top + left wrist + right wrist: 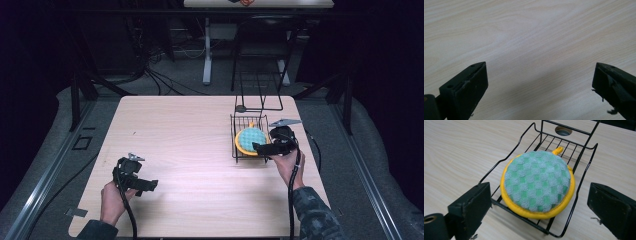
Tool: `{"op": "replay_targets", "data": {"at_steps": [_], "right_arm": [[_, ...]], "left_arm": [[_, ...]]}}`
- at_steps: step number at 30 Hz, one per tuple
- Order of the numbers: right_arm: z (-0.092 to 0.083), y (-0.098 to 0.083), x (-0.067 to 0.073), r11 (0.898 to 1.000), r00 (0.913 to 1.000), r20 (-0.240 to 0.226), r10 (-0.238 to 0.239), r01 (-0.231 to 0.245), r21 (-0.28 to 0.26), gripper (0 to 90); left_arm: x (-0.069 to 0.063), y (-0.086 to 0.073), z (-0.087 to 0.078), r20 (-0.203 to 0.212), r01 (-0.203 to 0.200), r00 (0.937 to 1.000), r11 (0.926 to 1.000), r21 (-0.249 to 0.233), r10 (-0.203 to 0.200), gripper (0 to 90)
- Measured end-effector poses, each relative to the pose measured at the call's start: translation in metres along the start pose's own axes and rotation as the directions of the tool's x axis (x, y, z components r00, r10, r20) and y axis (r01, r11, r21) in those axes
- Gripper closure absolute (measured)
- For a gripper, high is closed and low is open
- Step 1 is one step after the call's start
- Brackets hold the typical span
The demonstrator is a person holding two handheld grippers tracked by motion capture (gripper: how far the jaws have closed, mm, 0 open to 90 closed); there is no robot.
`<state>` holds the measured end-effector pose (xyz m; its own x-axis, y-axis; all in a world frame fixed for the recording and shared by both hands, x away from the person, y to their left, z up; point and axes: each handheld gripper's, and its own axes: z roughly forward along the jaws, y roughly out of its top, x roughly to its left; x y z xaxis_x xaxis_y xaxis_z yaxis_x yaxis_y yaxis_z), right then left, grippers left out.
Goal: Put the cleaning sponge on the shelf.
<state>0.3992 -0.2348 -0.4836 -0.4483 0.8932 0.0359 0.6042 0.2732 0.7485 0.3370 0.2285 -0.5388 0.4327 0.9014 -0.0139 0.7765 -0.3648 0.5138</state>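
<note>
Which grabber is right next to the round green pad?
The right gripper, open beside the green pad in the wire rack. The left gripper is far off over bare table.

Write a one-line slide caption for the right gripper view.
Open right gripper above a round green checked pad lying in a black wire rack on the table.

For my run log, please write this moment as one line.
right gripper: open, just in front of pot holder | pot holder: lying in wire rack | left gripper: open, over bare table
</note>
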Motion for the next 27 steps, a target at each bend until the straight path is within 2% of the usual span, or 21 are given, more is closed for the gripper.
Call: {"op": "replay_targets", "data": {"at_steps": [3, 7, 13, 21, 24, 25, 27], "right_arm": [[-0.011, -0.001, 0.002, 1.0, 0.9998, -0.012, -0.016, 0.016, 0.003, 2.1], [-0.03, -0.002, 0.003, 1.0, 0.9996, -0.024, -0.014, 0.014, -0.004, 0.5], [-0.056, -0.009, 0.007, 0.999, 0.999, -0.023, -0.038, 0.038, -0.013, 0.0], [-0.088, -0.034, 0.004, 0.999, 0.9992, 0.001, -0.04, 0.04, -0.003, 0.0], [-0.097, -0.043, 0.001, 0.999, 0.9993, 0.019, -0.032, 0.032, -0.005, 0.0], [-0.103, -0.05, -0.002, 1.0, 0.9996, 0.025, -0.015, 0.015, -0.008, 0.0], [-0.105, -0.052, -0.003, 1.0, 0.9995, 0.028, -0.013, 0.013, -0.009, 0.0]], "left_arm": [[-0.001, 0.0, -0.001, -0.005, -0.016, 0.9999, 0.9999, -0.003, 0.016, 0.2], [0.0, 0.0, -0.001, -0.002, -0.01, 1.0, 1.0, -0.001, 0.01, 0.3], [0.0, 0.0, -0.002, -0.008, -0.008, 0.9999, 1.0, -0.001, 0.008, 0.6], [0.0, -0.001, 0.0, -0.011, -0.013, 0.9998, 0.9999, 0.004, 0.013, 0.7], [0.0, -0.001, -0.001, -0.015, -0.012, 0.9998, 0.9999, 0.003, 0.012, 0.7], [0.0, -0.001, -0.001, -0.015, -0.012, 0.9998, 0.9999, 0.002, 0.012, 0.6], [0.0, 0.0, 0.0, -0.016, -0.018, 0.9997, 0.9998, 0.006, 0.018, 0.6]]}}
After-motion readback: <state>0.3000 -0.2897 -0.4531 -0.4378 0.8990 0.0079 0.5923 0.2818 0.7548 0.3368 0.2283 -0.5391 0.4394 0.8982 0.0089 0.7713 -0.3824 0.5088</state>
